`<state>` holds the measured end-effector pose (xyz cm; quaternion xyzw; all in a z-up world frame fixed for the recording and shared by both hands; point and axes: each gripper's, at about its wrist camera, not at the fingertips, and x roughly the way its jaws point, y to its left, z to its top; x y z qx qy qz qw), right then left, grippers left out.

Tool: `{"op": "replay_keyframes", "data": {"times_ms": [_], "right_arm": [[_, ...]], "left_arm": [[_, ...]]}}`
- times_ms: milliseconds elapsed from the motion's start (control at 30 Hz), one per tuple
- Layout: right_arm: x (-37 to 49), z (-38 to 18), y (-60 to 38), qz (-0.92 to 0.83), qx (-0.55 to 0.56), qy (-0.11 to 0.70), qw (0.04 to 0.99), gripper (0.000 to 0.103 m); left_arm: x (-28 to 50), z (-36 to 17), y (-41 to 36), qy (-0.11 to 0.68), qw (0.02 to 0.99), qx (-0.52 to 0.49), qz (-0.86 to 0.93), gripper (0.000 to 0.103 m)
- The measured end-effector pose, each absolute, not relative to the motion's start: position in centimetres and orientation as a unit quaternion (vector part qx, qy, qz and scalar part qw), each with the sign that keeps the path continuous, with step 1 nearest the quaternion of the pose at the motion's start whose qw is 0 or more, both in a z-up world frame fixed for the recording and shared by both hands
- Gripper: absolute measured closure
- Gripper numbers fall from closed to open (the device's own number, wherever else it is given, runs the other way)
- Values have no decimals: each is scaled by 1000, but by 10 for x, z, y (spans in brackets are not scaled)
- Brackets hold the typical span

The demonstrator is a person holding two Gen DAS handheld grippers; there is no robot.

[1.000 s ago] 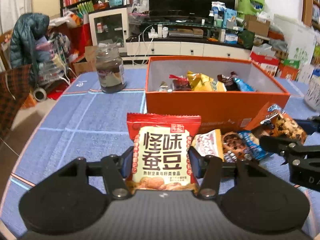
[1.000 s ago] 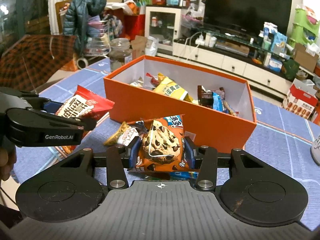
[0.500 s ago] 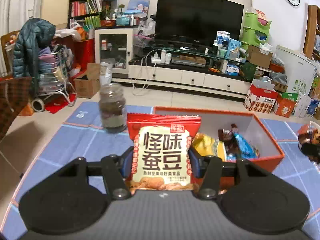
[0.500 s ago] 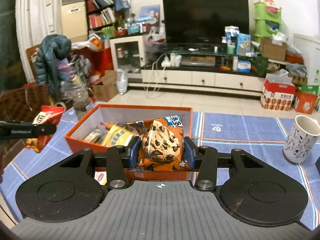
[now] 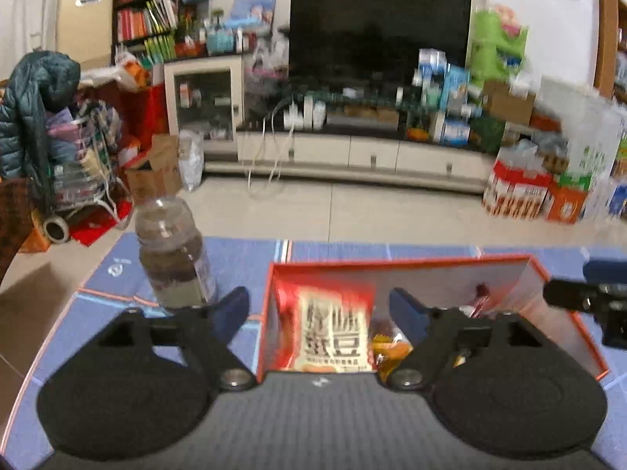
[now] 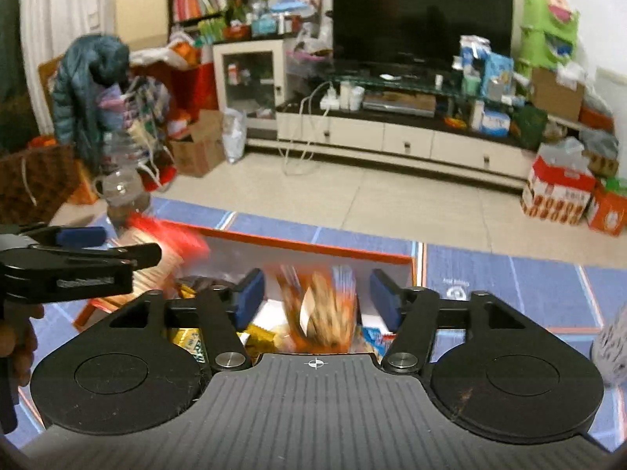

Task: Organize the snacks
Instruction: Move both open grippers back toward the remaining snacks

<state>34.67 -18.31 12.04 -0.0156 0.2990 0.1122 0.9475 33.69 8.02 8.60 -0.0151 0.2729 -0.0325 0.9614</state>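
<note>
Both grippers hang over the orange box (image 5: 395, 261), and the jaws of both are opening. My left gripper (image 5: 319, 313) stands wide; the red broad-bean packet (image 5: 333, 333) is blurred between its pads, clear of both, over the box's left end. My right gripper (image 6: 317, 293) has also spread, and the orange cookie packet (image 6: 321, 309) is a blur between its pads, touching neither, above the snacks in the orange box (image 6: 313, 248). In the right wrist view the left gripper (image 6: 117, 246) is at the left with the red packet (image 6: 168, 239) beside it.
A glass jar (image 5: 172, 258) stands on the blue cloth just left of the box. A white patterned mug (image 6: 611, 344) sits at the right edge. Several snack packets lie in the box. A person's hand (image 6: 19, 348) holds the left gripper. Beyond the table are floor and a TV cabinet.
Both grippers moved up and forward from the table's front to above the box. Their jaws spread, and the bean packet and the cookie packet came loose from the pads.
</note>
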Motion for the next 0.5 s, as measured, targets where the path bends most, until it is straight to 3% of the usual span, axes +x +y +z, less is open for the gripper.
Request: {"op": "replay_keyframes", "data": {"times_ms": [100, 200, 367, 500], "right_arm": [[305, 124, -198, 108, -15, 273, 956, 37], [257, 110, -213, 107, -17, 273, 956, 28], [208, 59, -225, 96, -22, 328, 940, 29], [209, 33, -215, 93, -46, 333, 937, 32]], "left_arm": [[306, 98, 89, 243, 969, -22, -42, 3], [263, 96, 90, 231, 970, -7, -71, 3], [208, 65, 83, 237, 962, 48, -124, 3], [188, 39, 75, 196, 947, 159, -200, 3]]}}
